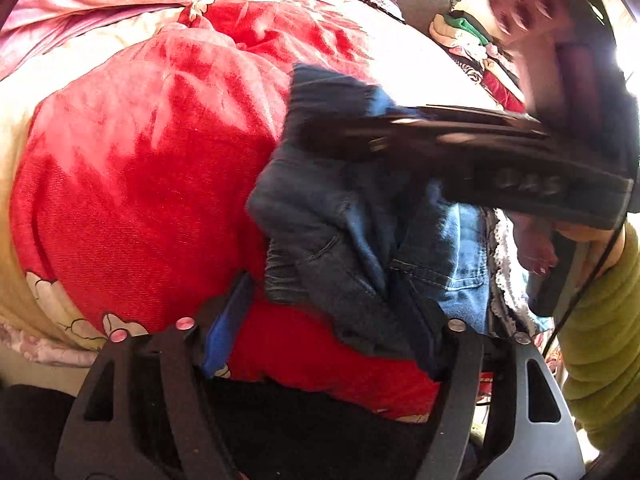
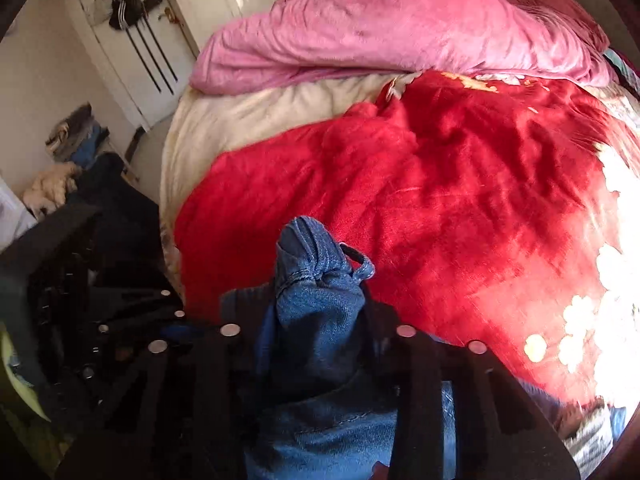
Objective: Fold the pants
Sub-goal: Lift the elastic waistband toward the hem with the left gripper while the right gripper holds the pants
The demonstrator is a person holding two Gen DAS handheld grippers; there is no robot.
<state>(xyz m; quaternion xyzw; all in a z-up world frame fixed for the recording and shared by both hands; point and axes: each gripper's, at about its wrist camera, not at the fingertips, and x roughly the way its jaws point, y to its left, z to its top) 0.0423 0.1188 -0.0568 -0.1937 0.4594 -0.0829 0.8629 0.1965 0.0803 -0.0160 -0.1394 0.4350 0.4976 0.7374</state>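
Note:
The pants are blue denim jeans [image 1: 344, 216], bunched and held up above a red blanket [image 1: 140, 168]. In the left wrist view my left gripper [image 1: 332, 320] has its jaws wide apart, with denim hanging against the right finger; I cannot tell whether it grips. My right gripper [image 1: 360, 136] crosses that view from the right, blurred, with its tip in the jeans. In the right wrist view my right gripper [image 2: 316, 308] is shut on a bunched fold of the jeans [image 2: 316, 276], above the red blanket [image 2: 460, 200].
A pink duvet [image 2: 400, 28] is heaped at the far side of the bed. A pile of clothes [image 1: 472, 44] lies at the bed's right. A door with hanging items [image 2: 132, 20] and clutter [image 2: 72, 148] stand to the left.

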